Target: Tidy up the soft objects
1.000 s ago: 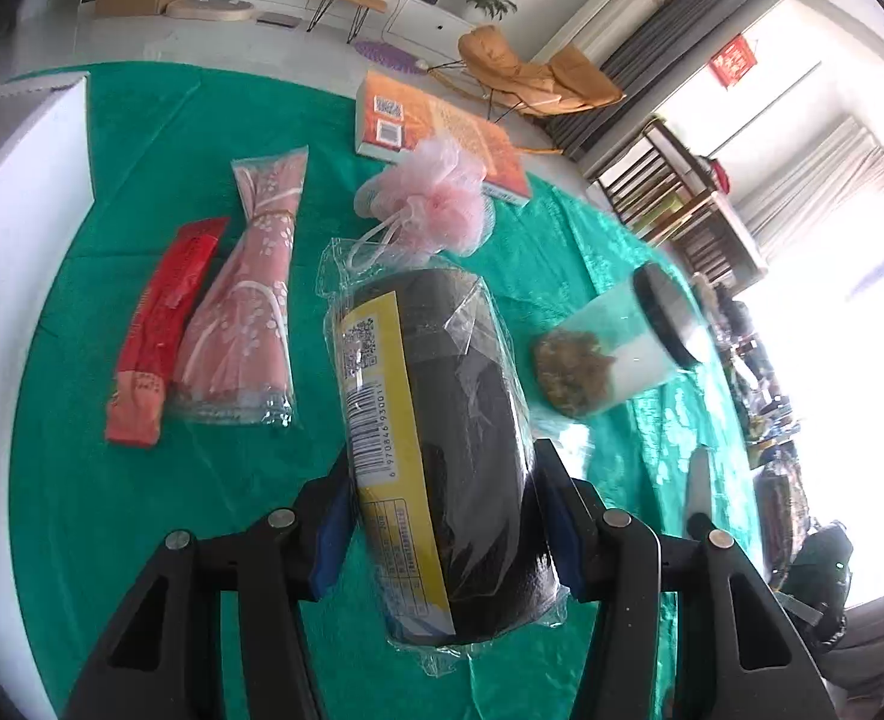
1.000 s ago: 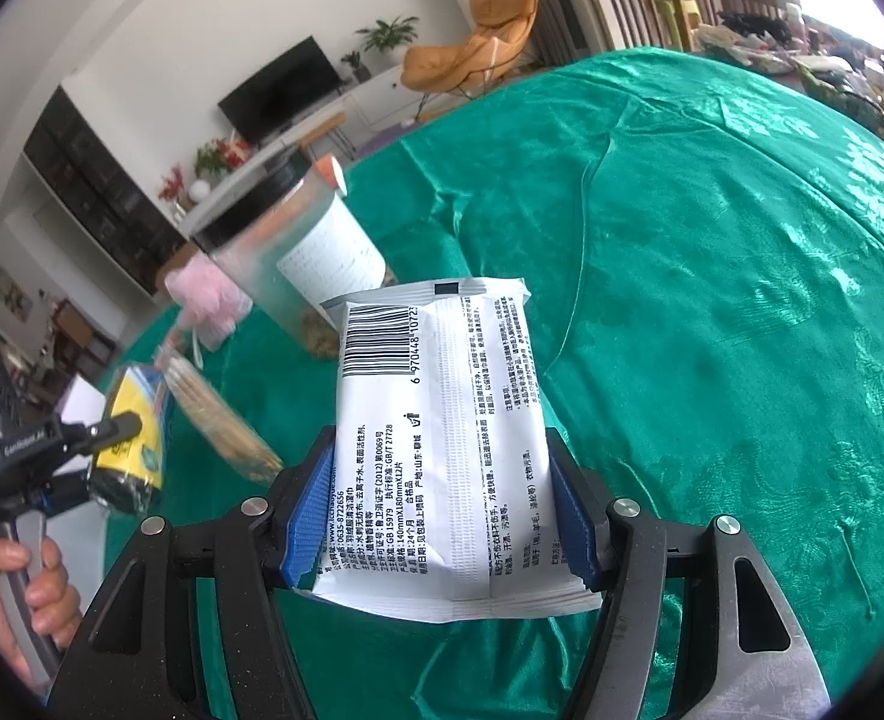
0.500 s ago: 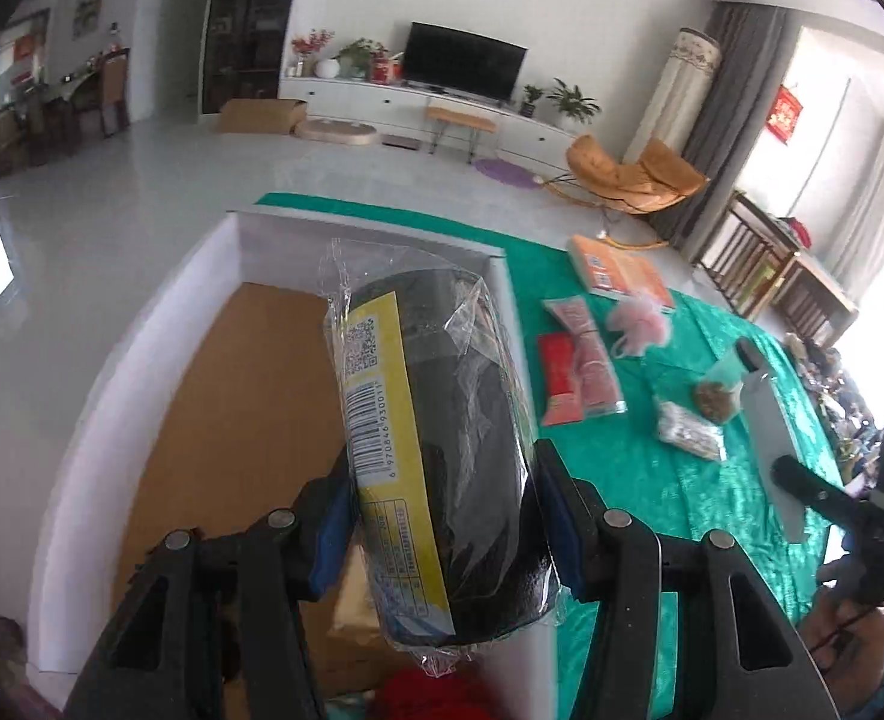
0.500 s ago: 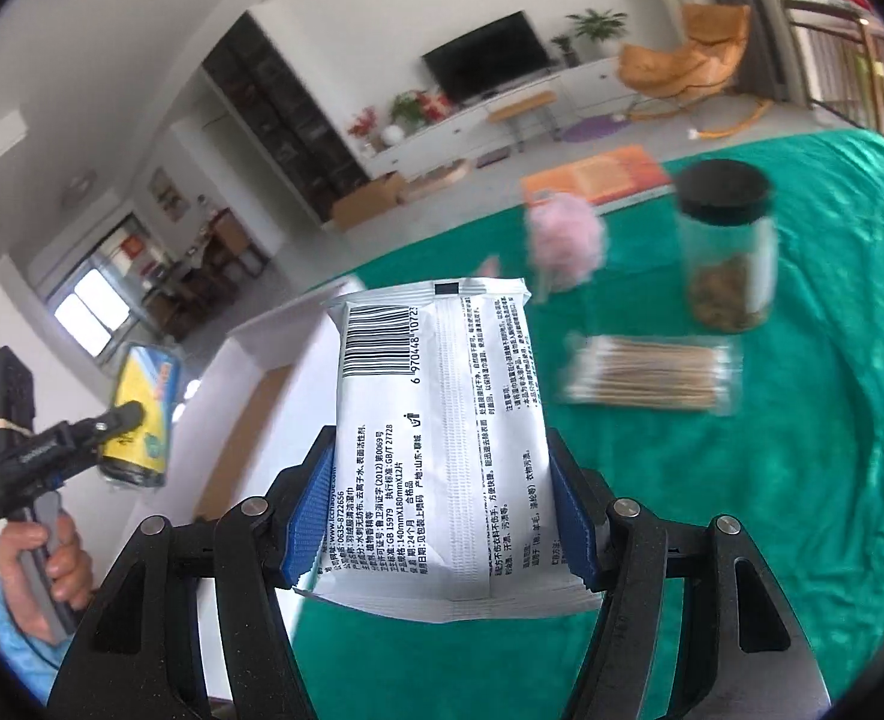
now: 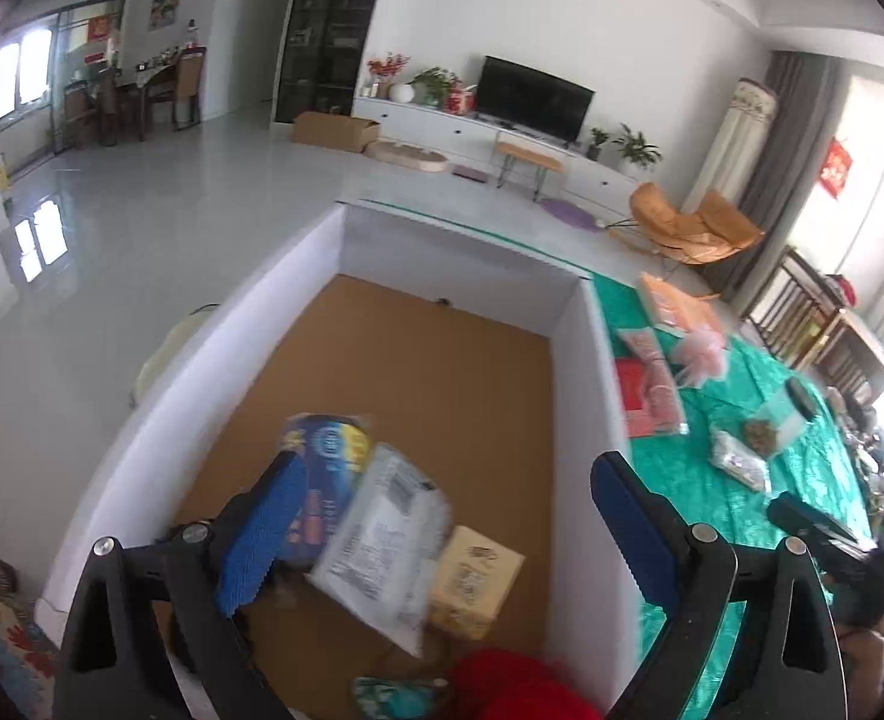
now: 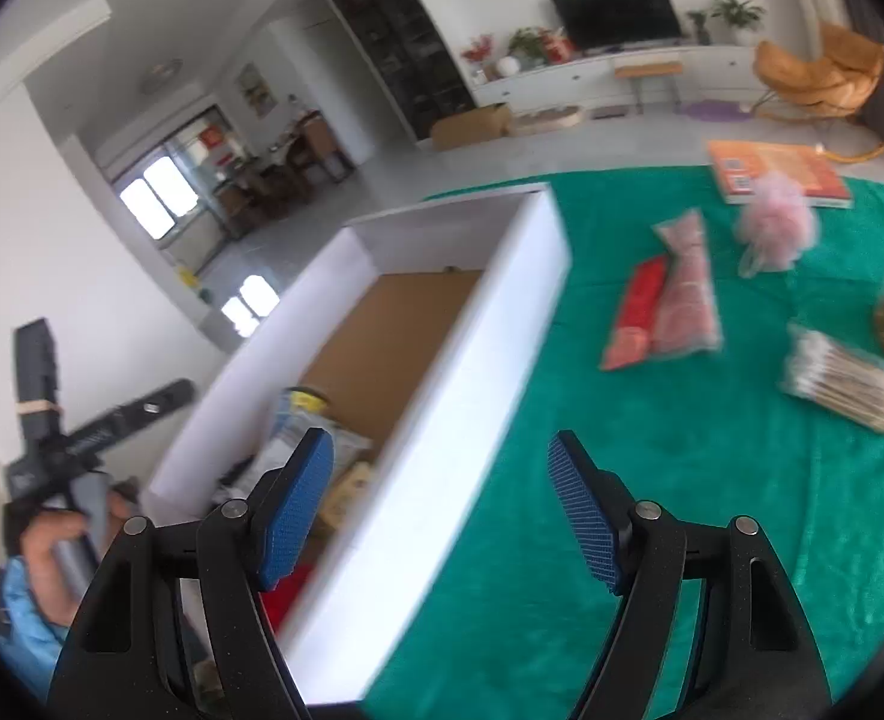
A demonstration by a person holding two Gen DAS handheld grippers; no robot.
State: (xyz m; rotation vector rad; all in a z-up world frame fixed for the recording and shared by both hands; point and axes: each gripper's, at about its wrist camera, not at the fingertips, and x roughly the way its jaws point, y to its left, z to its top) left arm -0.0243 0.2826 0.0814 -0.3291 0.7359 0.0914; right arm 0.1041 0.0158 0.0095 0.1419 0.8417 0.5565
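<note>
- My left claw hangs over the white box with its jaws spread wide; they have just been opening and nothing is between them.
- Beneath that claw, on the box's brown floor, lie a blue and yellow package, a clear-wrapped white packet and a small tan packet, all touching or overlapping; the picture is blurred there.
- Nearer to me than the claw, something red sits against the box's near wall.
- My right claw straddles the box's right wall, jaws apart and empty; they too have just been opening.
- Right of and beyond this claw, on the green worktop, lie a red packet touching a pink floral one, a pink mesh puff, an orange book and a bag of cotton swabs.
</note>
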